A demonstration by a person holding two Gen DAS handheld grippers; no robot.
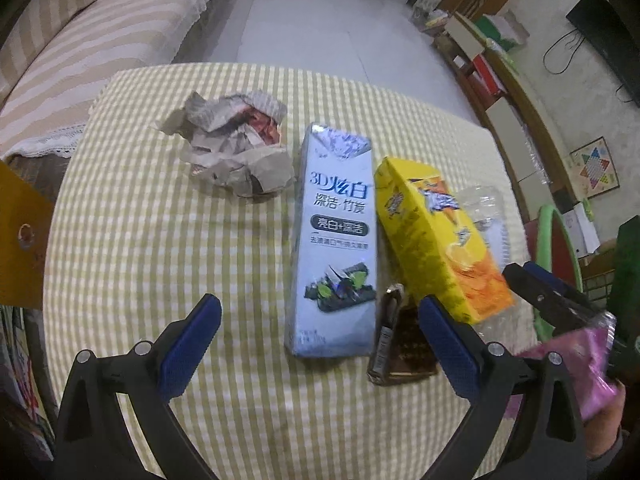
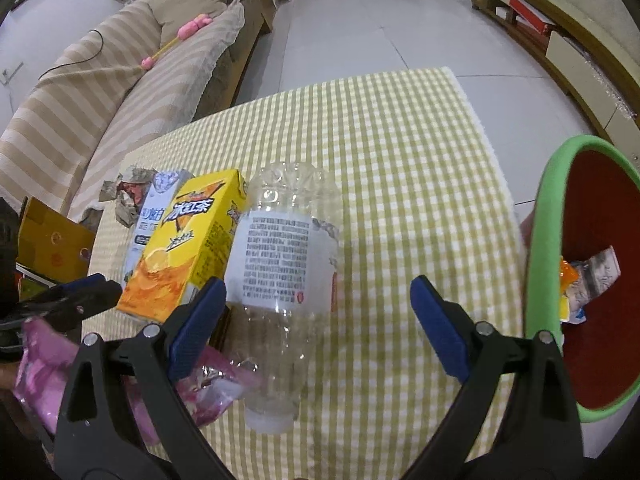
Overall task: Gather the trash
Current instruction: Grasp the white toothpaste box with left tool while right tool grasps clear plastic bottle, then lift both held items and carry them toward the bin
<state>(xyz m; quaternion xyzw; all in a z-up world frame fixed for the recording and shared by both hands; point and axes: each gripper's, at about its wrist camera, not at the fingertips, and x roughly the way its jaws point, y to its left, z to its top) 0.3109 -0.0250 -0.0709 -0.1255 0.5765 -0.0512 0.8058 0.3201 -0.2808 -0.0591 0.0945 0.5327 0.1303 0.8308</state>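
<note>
Trash is lying across the green-checked tablecloth (image 2: pixel 400 140), with the green-rimmed red bin (image 2: pixel 548 240) standing just off its right edge. Nearest the right gripper (image 2: pixel 316 320), the clear crushed plastic bottle (image 2: pixel 288 248) is lying ahead between the wide-open, empty jaws, long axis along the fingers, cap toward the camera. The left gripper (image 1: pixel 320 344) is gaping too, holding nothing, the pale blue toothpaste carton (image 1: pixel 336 240) pointing lengthwise away between its jaws. The yellow iced-tea carton (image 2: pixel 188 244) is touching the bottle's left side.
</note>
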